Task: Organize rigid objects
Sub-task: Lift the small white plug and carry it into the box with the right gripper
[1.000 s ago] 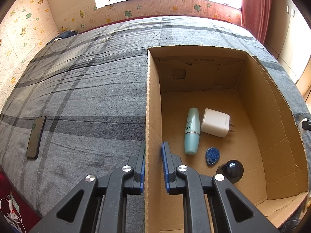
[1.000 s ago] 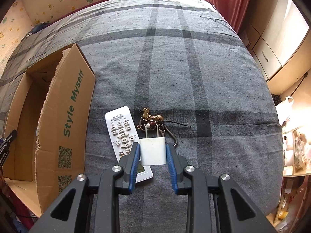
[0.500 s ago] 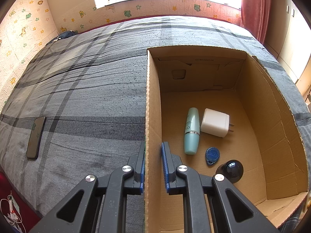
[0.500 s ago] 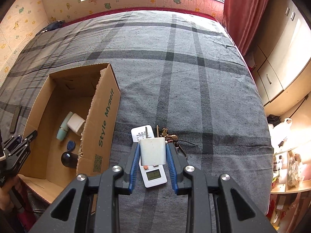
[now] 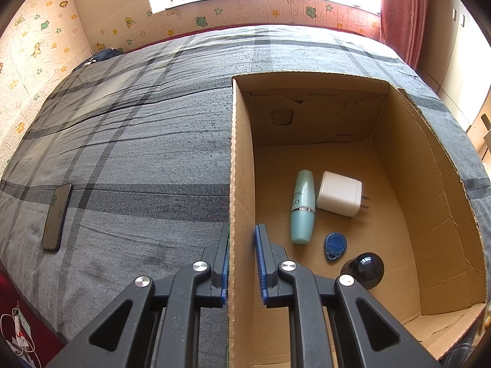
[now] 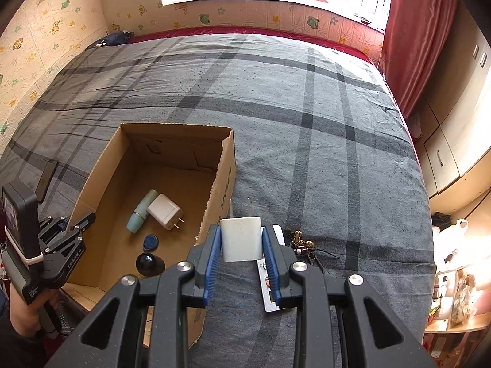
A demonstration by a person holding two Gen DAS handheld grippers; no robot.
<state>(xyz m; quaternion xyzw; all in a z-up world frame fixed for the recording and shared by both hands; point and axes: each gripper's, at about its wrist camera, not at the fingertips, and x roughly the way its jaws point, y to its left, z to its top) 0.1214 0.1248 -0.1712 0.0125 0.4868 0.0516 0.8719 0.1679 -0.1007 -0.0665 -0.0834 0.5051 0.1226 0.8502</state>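
The bed (image 6: 307, 98) with its grey checked cover fills both views; on it stands the open cardboard box (image 6: 228, 165), now just to the left of the right gripper (image 6: 241, 240), where a second ago that gripper sat low over the cover. Its fingers are clamped on a white charger (image 6: 241, 239) — lifted clear of the remote (image 6: 270, 279) and the keys (image 6: 302, 243) that lie under and to the right of them. The left gripper (image 5: 241, 263) has not moved: nearly closed, pinching the box's near wall to steady it. Beyond its right finger lie another charger (image 5: 339, 193), a teal bottle (image 5: 302, 207), a blue tag (image 5: 335, 245) and a dark ball (image 5: 363, 268). The carry looks about halfway — the drop into the box is left
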